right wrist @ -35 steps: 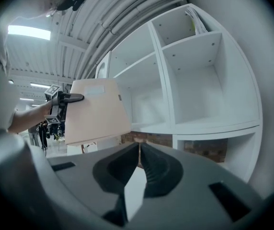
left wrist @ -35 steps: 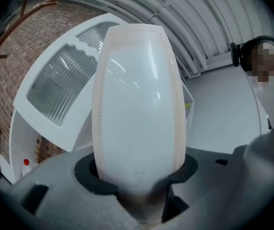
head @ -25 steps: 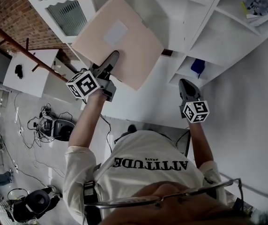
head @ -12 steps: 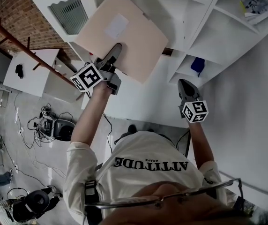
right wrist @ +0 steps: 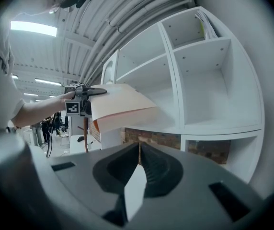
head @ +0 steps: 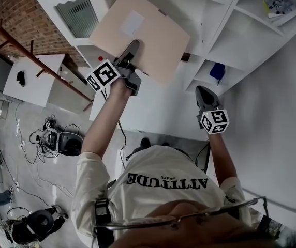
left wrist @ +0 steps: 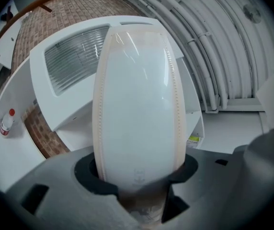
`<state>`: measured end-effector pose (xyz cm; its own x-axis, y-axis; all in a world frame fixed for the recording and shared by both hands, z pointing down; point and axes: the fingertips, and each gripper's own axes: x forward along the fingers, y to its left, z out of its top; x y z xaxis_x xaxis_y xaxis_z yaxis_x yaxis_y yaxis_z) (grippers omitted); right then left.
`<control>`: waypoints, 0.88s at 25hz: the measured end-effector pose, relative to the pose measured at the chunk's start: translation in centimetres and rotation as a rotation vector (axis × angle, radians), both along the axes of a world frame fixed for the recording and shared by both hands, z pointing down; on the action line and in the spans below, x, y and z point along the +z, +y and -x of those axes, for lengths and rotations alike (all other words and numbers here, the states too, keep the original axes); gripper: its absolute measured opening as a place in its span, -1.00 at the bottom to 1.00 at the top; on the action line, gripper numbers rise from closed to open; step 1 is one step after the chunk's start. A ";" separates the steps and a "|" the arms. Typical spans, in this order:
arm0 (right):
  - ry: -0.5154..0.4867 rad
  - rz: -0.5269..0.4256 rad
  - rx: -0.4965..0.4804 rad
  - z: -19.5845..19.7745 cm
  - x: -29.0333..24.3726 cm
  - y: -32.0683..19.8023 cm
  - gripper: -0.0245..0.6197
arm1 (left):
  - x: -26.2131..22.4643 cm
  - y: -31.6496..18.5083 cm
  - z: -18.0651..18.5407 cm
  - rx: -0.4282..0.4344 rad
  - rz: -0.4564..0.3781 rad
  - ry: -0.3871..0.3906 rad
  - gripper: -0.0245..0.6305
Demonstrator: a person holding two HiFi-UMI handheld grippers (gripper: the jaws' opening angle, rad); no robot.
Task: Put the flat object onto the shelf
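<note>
White shelving (head: 218, 19) with open compartments fills the space ahead of both tools, with a brick wall (head: 3, 4) off to the left tool's side. The left tool (head: 131, 49) is clamped on the near edge of the flat object (head: 148, 32), a pale beige folder or envelope with a white label, one jaw lying across its upper face. The object juts out beyond the tool's tips, in the air and close to flat, toward a shelf compartment. Whether its far edge has already crossed the shelf's lip cannot be told. The right tool (head: 204, 93) hangs to the right and lower down, well apart from the object, with its jaws together on nothing. The object looks thin and light, with some stiffness, though held at one edge its free corners will probably sag and wobble. Its smooth faces may slip in a loose pinch. A firm grip at the middle of the near edge seems best, so that it slides in level without catching a corner on the dividers.
</note>
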<state>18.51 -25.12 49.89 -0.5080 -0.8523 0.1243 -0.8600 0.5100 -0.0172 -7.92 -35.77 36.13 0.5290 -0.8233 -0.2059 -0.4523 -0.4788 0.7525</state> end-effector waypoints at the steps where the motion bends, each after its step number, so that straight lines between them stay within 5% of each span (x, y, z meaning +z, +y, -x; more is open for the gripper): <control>1: 0.001 0.001 -0.001 0.1 0.0 0.0 -0.82 | -0.1 -0.4 -0.1 -0.002 0.000 -0.002 -0.12; 22: 0.029 -0.056 -0.016 0.7 -2.5 -1.4 -0.82 | 2.1 -4.2 -3.2 -0.062 0.118 0.174 -0.12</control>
<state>17.78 -26.50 47.40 -0.5188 -0.8500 0.0913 -0.8512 0.5235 0.0370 -4.73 -39.98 38.25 0.4417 -0.8768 -0.1901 -0.3364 -0.3583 0.8709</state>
